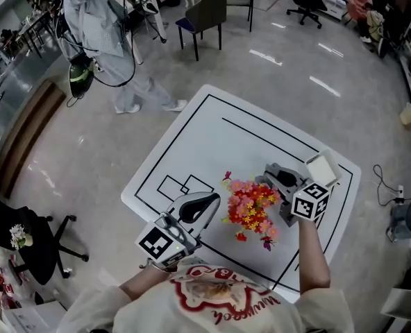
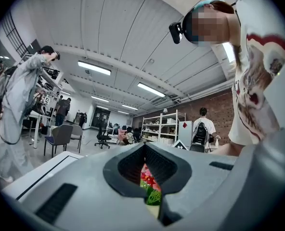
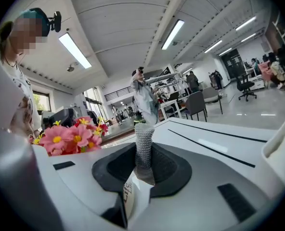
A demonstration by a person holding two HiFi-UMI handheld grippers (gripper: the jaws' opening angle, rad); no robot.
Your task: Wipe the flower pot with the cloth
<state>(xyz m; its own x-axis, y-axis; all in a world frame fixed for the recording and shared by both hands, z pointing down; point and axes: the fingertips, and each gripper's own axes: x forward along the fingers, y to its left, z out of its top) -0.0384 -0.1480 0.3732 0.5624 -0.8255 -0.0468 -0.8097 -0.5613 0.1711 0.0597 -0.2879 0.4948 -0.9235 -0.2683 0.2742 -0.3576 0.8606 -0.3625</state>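
Between the right gripper's clenched jaws a cloth sticks out; the left gripper, closed and empty, points level at the flowers.

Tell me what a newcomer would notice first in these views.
The bunch of pink, red and yellow flowers stands out toward the near side of the white table with black lines. Beside it, the right hand-held gripper pinches a grey waffle-weave cloth, while the left hand-held gripper sits shut and empty on the flowers' other side.
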